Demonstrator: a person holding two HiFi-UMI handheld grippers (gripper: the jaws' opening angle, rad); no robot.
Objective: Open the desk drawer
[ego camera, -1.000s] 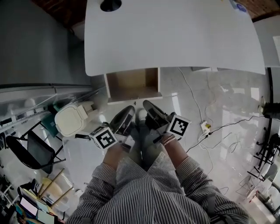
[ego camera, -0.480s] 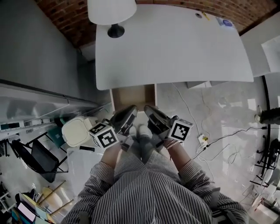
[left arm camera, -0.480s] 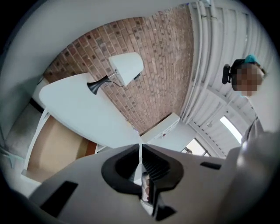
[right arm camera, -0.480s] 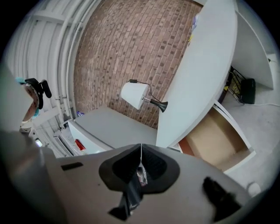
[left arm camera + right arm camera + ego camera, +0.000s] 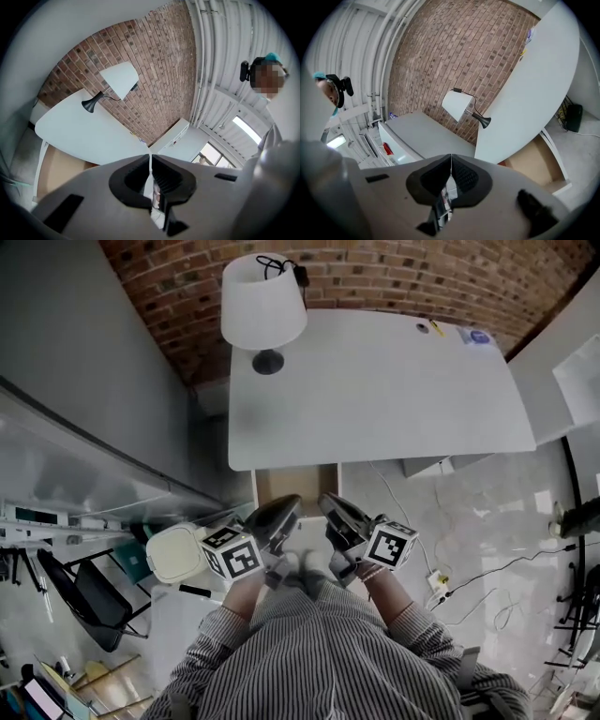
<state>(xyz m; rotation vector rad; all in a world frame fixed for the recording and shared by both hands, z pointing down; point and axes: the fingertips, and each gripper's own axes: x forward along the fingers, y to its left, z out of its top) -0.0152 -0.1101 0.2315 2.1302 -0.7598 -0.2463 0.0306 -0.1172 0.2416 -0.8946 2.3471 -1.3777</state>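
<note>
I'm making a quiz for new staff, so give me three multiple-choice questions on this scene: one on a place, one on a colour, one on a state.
1. Where on the desk does the table lamp stand?
A. far left corner, by the brick wall
B. near right corner
C. middle

2. What colour is the desk top?
A. black
B. white
C. red

3. How is the desk drawer?
A. shut flush
B. pulled out
C. taken off

Answers: 1 A, the lamp's base sits at the corner next to the bricks; 2 B, the top is plain white; 3 B, its wooden inside shows beyond the desk's front edge.
</note>
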